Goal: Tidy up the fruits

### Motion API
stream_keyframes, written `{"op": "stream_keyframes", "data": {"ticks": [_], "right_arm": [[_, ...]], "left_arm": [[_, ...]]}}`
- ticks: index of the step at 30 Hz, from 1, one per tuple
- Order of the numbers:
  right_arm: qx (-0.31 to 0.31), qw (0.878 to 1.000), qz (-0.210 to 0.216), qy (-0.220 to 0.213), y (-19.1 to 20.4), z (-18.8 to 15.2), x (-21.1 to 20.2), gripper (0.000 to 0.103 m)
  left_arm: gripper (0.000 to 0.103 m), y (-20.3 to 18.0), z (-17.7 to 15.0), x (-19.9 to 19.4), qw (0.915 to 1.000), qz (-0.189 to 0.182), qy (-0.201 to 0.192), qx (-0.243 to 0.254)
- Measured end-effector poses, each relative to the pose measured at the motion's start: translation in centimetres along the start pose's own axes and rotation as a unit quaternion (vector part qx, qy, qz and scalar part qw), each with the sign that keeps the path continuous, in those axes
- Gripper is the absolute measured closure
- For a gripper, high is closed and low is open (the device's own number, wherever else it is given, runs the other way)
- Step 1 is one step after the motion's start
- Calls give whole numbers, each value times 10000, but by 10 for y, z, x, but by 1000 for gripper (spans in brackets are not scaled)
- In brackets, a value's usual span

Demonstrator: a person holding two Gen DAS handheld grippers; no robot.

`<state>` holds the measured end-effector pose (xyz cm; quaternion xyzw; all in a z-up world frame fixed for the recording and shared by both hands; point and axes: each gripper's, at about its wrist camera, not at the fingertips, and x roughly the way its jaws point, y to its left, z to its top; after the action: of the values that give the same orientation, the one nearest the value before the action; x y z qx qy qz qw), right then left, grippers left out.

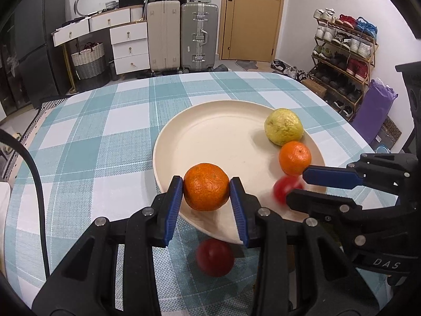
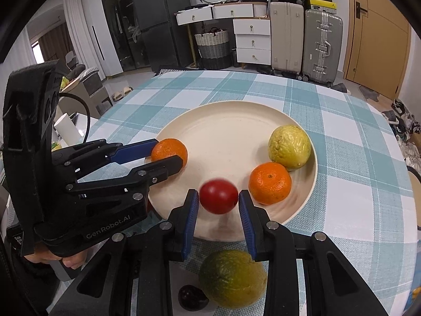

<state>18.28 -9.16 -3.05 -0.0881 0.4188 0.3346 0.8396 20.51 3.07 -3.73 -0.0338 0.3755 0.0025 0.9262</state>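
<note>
My left gripper [image 1: 206, 184] is shut on an orange [image 1: 206, 191], held just above the near rim of a cream plate [image 1: 223, 134]. My right gripper [image 2: 217, 194] is shut on a small red fruit [image 2: 218, 196] over the plate's [image 2: 226, 137] near edge. Each gripper shows in the other's view: the right gripper [image 1: 296, 187] with the red fruit [image 1: 285, 188], the left gripper [image 2: 168, 152] with its orange [image 2: 169, 152]. On the plate lie a yellow-green fruit [image 2: 289, 147] and a second orange [image 2: 269, 183], touching each other.
On the checked tablecloth [image 1: 92, 144] in front of the plate lie another red fruit [image 1: 215, 256], a green-yellow citrus [image 2: 232, 277] and a small dark fruit [image 2: 192, 297]. A hand [image 2: 71, 259] holds the left gripper. Suitcases and drawers stand beyond the table.
</note>
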Motion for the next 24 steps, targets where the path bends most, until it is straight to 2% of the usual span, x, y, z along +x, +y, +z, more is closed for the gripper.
{"op": "stream_keyframes", "data": {"ticks": [4, 9, 10, 12, 17, 21, 24], "right_arm": [[-3, 10000, -55, 17, -1, 0, 0, 70], [92, 9994, -69, -336, -5, -4, -20, 49], [121, 9991, -81, -403, -6, -5, -25, 46], [245, 9981, -111, -551, -11, -10, -35, 25], [457, 9969, -112, -631, -23, -22, -51, 14], [545, 9957, -155, -731, -30, -33, -62, 3], [592, 9951, -146, -777, -33, -41, -70, 1]], "left_arm": [[69, -1, -1, 1, 10000, 7, 49, 13], [64, 1, 0, -5, 9999, -102, -22, -78], [59, 2, 0, -5, 9999, -116, -24, -101], [50, 2, -2, -8, 9999, -62, -54, -106], [20, 1, -6, -20, 9999, 43, -112, -115], [16, -4, -9, -34, 9998, 120, -161, -62], [3, -8, -12, -47, 9994, 226, -256, -10]]}}
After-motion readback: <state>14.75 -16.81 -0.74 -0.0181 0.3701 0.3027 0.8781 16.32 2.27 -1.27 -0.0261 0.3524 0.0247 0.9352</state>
